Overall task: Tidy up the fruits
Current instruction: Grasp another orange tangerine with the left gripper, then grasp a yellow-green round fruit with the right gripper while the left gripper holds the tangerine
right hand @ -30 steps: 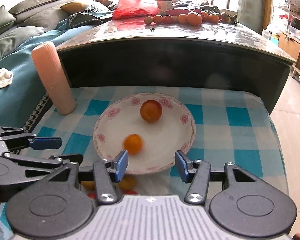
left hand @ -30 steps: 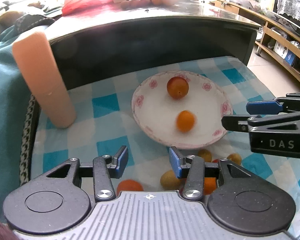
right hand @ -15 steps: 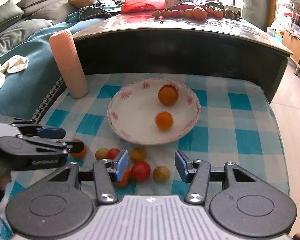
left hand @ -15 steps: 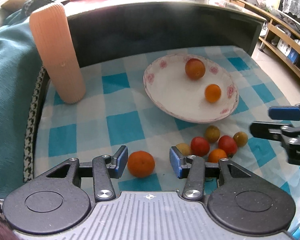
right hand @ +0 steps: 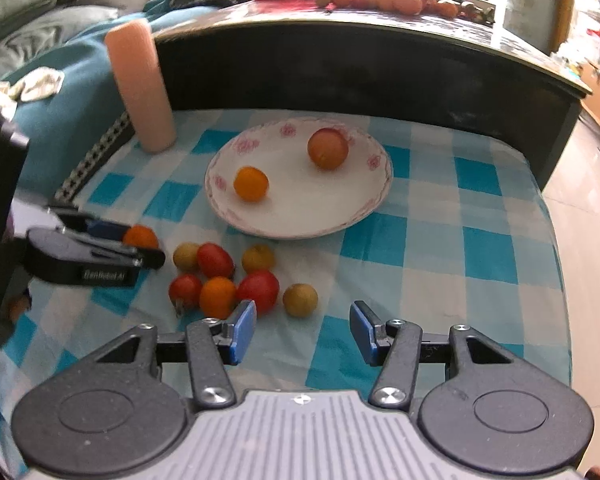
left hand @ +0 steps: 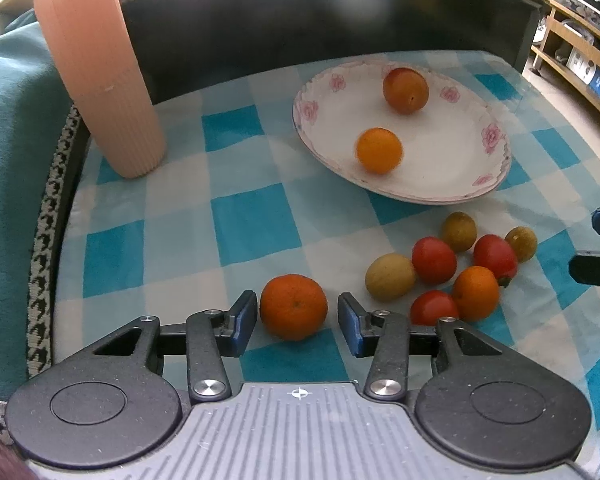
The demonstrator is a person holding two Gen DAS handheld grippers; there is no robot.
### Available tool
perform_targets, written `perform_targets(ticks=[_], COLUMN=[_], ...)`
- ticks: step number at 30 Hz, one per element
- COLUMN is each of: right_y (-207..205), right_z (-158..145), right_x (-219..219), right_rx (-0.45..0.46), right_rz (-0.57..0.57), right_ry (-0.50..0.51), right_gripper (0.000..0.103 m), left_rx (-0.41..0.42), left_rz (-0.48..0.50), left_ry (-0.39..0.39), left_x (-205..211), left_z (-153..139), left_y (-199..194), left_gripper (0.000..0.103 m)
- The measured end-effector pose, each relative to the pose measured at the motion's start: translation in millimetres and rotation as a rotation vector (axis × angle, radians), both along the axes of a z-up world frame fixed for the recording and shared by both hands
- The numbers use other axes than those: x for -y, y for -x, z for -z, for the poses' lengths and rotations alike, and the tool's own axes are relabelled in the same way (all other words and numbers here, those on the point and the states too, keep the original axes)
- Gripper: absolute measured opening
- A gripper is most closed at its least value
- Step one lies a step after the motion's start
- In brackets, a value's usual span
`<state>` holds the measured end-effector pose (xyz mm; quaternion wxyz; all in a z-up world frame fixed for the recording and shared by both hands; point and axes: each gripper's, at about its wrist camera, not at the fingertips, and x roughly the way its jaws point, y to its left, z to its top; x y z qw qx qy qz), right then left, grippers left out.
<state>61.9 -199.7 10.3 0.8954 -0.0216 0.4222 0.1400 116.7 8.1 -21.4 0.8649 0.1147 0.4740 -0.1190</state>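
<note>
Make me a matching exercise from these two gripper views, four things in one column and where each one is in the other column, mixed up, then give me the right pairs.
Things
1. tangerine
2. small orange fruit
3. pink ribbed cylinder
4. right gripper

Places
A. standing upright on the checked cloth, left of the plate
B. open over bare cloth, nothing between its fingers
C. on the cloth between the open fingers of the left gripper
D. lying in the plate, nearer the camera than the bigger reddish fruit

Pairs: 1-C, 2-D, 3-A, 4-B
</note>
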Motion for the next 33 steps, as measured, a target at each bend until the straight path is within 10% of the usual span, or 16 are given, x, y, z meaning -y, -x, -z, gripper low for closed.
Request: perform_targets(ticks=[33], right_y=[-21.8], right_z=[25.6], right_x=[-17.3], right_rx=[-0.039], right_rz=[-0.224], right_ry=[0.068], right_gripper=[0.044], left_rx=[-0.072], left_rz=[0.102], left_ry=[0.055], left_x=[11.0], left_z=[-13.6], left_y=[40.6], left_gripper=[0.044])
